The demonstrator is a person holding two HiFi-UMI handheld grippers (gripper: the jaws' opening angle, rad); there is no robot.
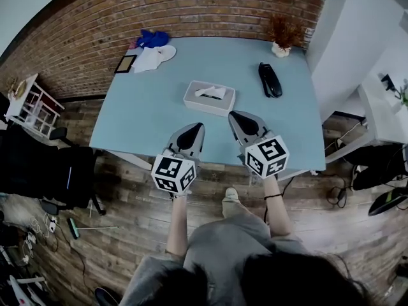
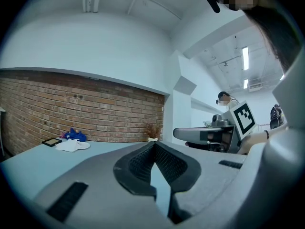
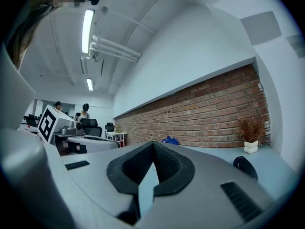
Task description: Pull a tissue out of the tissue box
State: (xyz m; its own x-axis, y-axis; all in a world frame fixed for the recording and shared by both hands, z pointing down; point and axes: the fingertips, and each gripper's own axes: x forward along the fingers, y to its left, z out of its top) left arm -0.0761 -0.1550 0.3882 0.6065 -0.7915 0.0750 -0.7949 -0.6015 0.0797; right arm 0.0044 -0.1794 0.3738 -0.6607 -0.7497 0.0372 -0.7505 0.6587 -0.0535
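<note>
The left gripper has both jaws closed tip to tip, with nothing held between them. The right gripper is in the same state: jaws together, empty. Both hover over the near edge of the light blue table, side by side and apart from each other. The tissue box lies on the table just beyond the two tips, a white tissue protruding from its top. Further right lies a black device. A potted plant stands at the far edge.
</note>
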